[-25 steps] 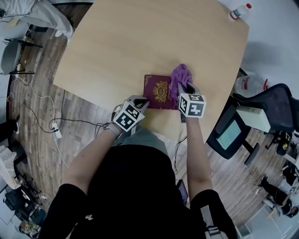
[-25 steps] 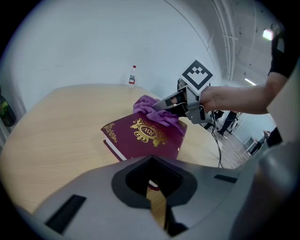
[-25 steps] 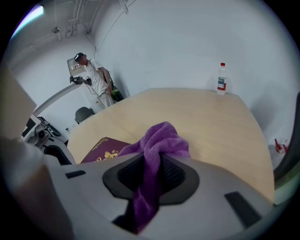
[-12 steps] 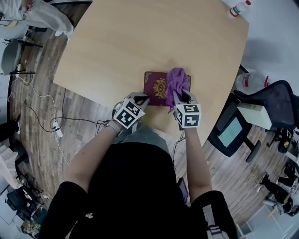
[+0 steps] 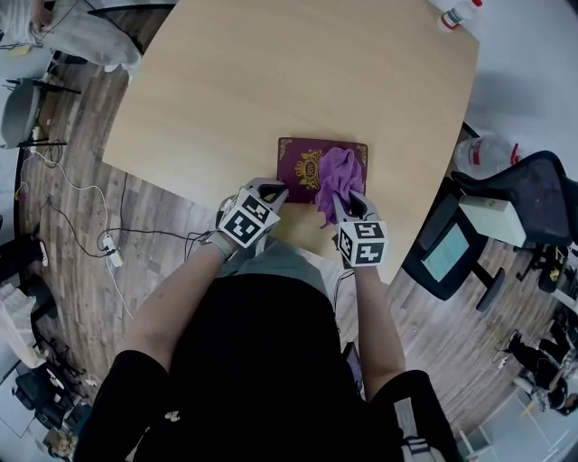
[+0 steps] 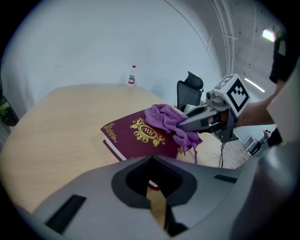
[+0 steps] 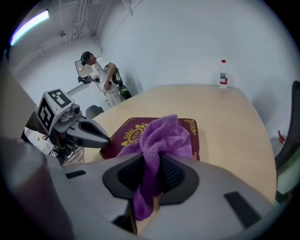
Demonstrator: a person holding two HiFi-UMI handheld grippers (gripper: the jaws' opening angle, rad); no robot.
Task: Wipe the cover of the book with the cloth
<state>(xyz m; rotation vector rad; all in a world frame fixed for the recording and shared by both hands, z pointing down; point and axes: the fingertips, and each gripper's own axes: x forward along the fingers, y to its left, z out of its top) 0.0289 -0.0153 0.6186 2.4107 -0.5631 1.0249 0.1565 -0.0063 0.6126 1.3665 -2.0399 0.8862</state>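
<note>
Wiping in hand: right gripper (image 5: 349, 204) clamps purple microfibre cloth (image 5: 339, 173) lying on right half of maroon gold-crested hardback book (image 5: 302, 168), frame centre, near bench (image 5: 271, 72) edge. Left gripper (image 5: 272, 191): jaws together, empty, at book's lower-left corner. Next, likely: sweep cloth left over crest.

A pale wooden table (image 5: 271, 72) fills the middle, with a small water bottle (image 5: 456, 15) at its one o'clock corner, a black office chair (image 5: 533, 194) and clear jug (image 5: 483, 158) at three o'clock, and cables (image 5: 81, 189) trailing at nine.
</note>
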